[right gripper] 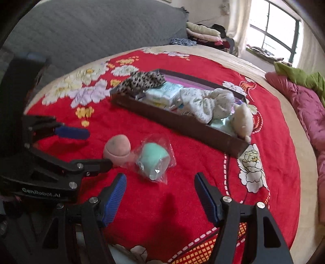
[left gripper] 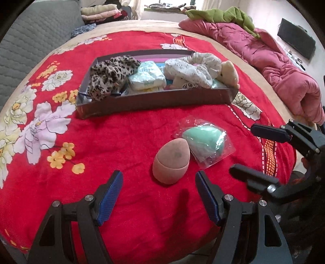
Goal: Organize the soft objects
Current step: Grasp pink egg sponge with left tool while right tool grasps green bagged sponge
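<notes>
A pink egg-shaped sponge lies on the red flowered blanket. Beside it is a mint-green sponge in a clear plastic bag. My left gripper is open, with the pink sponge just ahead of its fingertips and nothing between its pads. My right gripper is also open, just short of the bagged green sponge. Behind both stands a dark shallow box holding a leopard-print cloth, folded nappies, white floral fabric and a cream plush toy.
A pink quilt with a green cloth on top lies along the right side of the bed. A grey quilted headboard stands at the left, with stacked folded clothes beyond it. A window is far right.
</notes>
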The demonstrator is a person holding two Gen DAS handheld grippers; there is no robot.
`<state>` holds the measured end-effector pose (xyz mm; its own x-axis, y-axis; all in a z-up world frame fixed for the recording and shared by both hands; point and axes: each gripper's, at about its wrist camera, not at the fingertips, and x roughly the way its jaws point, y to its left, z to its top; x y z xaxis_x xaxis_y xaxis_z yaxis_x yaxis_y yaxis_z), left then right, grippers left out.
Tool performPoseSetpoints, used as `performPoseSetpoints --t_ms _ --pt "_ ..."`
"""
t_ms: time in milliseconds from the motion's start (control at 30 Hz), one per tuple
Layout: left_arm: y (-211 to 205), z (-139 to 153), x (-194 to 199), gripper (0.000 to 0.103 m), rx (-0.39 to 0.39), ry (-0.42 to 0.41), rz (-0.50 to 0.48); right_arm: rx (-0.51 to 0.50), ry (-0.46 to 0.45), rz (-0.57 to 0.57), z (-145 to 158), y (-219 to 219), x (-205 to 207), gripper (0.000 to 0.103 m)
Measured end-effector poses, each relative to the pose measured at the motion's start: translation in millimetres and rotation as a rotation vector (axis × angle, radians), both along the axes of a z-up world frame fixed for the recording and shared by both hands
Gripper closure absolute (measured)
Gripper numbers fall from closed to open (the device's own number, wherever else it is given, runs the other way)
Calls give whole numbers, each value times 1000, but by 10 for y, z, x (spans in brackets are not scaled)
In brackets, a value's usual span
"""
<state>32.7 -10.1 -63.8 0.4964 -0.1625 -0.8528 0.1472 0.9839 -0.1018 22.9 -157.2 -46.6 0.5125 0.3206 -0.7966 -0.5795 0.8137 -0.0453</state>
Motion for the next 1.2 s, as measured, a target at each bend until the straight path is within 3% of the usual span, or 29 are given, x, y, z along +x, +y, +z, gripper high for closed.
performPoseSetpoints --t_ms 167,533,567,633,733,1000,1200 --pt "-20 -104 92 31 -17 22 5 -16 1 23 -158 63 92 34" --pt "-17 -237 310 51 -108 45 -6 -38 -41 31 -343 188 346 34" --pt "-17 -247 319 53 -114 46 -10 -35 -40 33 -352 203 363 36" --pt "-15 -261 327 57 -130 46 -18 -8 -28 34 -355 209 388 56" --pt "28 -284 354 61 -182 50 -13 23 -16 4 -348 176 436 59" --pt "123 -212 363 62 -224 16 -8 172 -3 -105 -96 -158 536 60" --pt "319 145 346 62 -253 -108 50 246 -62 -148 207 -255 568 60"
